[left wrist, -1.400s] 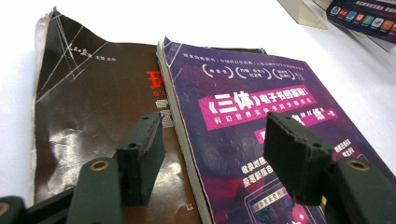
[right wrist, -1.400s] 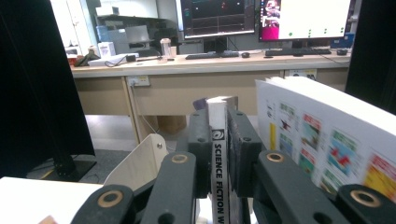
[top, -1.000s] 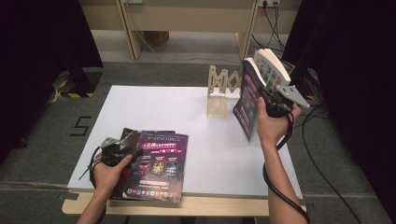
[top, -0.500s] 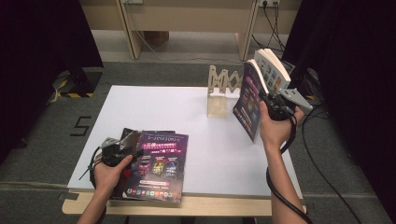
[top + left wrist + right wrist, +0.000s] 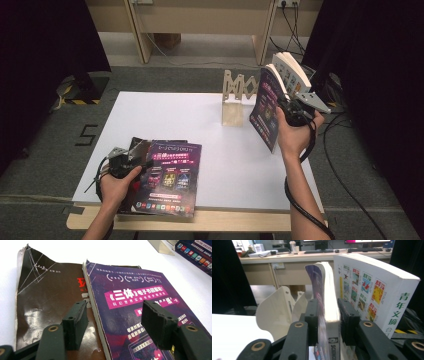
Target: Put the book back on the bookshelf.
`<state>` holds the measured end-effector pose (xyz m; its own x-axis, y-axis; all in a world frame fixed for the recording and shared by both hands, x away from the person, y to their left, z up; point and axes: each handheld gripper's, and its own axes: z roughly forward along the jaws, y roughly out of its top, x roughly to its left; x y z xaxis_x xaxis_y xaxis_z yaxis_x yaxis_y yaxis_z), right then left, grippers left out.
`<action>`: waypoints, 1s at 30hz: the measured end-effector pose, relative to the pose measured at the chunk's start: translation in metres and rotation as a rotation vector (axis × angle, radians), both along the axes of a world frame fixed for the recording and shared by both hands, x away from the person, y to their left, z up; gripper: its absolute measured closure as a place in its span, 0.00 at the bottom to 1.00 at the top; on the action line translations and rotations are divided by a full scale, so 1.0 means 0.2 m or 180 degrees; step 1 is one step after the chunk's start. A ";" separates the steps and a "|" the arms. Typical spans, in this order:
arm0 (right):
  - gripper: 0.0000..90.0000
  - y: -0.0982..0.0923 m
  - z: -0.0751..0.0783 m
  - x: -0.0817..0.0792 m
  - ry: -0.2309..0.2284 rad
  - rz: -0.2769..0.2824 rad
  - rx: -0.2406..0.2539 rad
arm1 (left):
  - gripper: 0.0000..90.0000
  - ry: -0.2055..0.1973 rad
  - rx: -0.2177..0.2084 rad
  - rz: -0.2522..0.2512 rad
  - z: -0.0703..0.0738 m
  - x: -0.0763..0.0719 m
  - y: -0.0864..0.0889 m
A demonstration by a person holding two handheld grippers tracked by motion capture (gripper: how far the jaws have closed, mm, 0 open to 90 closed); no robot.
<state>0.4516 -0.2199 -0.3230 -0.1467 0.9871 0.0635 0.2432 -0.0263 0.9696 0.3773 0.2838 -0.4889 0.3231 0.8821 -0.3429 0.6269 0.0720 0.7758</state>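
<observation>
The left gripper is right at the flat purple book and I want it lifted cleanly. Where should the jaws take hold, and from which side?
Grip the purple book at its spine edge, from the left. It lies flat on the brown book, so only its raised edge offers a bite: one left gripper jaw over the cover, the other slid under that edge.

You are looking across a white table (image 5: 165, 120) lying over a grey carpeted floor (image 5: 50, 130), with a light wooden edge strip (image 5: 240, 221) running along its near side. Black curtains (image 5: 45, 45) are hanging at the left and right. Behind the table, a pale wooden desk frame (image 5: 200, 20) is standing with cables (image 5: 292, 17) trailing from a wall socket. A yellow and black striped strip (image 5: 75, 100) is lying on the floor at the left, near a painted mark (image 5: 86, 135).
</observation>
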 end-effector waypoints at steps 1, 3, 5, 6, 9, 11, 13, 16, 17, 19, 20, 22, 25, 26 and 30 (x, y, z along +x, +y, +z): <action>0.80 0.00 0.00 0.00 0.0027 -0.0016 -0.0028 | 0.41 0.0000 0.0000 0.0000 0.00 0.00 0.00; 0.80 0.00 0.00 0.01 0.0041 -0.0039 -0.0068 | 0.41 0.0004 -0.0002 0.0001 0.00 0.00 0.00; 0.81 -0.01 0.01 0.02 0.0064 -0.0065 -0.0119 | 0.41 0.0005 -0.0001 -0.0001 0.00 0.00 0.00; 0.82 -0.01 0.01 0.03 0.0057 -0.0071 -0.0129 | 0.41 0.0004 -0.0006 -0.0002 0.00 0.00 0.00; 0.86 -0.01 0.01 0.03 0.0081 -0.0089 -0.0162 | 0.41 -0.0001 0.0001 -0.0009 0.00 0.00 0.00; 0.90 -0.01 0.01 0.04 0.0104 -0.0099 -0.0195 | 0.41 0.0004 -0.0004 -0.0007 0.00 0.00 0.00; 0.92 -0.01 0.01 0.04 0.0114 -0.0108 -0.0189 | 0.41 0.0006 -0.0002 0.0000 0.00 0.00 0.00; 0.92 -0.01 0.01 0.04 0.0126 -0.0100 -0.0175 | 0.41 0.0005 -0.0005 0.0003 0.00 0.00 0.00; 0.92 -0.01 0.01 0.03 0.0118 -0.0087 -0.0166 | 0.41 0.0006 -0.0005 0.0004 0.00 0.00 0.00; 0.92 0.00 0.01 0.03 0.0092 -0.0055 -0.0137 | 0.41 0.0007 -0.0007 0.0003 0.00 0.00 0.00; 0.92 0.00 0.01 0.03 0.0075 -0.0040 -0.0126 | 0.41 0.0008 -0.0004 0.0001 0.00 0.00 0.00; 0.92 0.01 0.01 0.02 0.0063 -0.0032 -0.0098 | 0.41 0.0009 -0.0006 0.0002 0.00 0.00 0.00; 0.93 0.01 0.01 0.02 0.0039 -0.0026 -0.0048 | 0.41 0.0009 -0.0007 0.0002 0.00 0.00 0.00; 0.93 0.01 0.01 0.02 0.0030 -0.0025 -0.0041 | 0.41 0.0011 -0.0005 0.0002 0.00 0.00 0.00; 0.93 0.02 0.01 0.02 -0.0008 -0.0006 -0.0027 | 0.41 0.0012 -0.0008 0.0003 0.00 0.00 0.01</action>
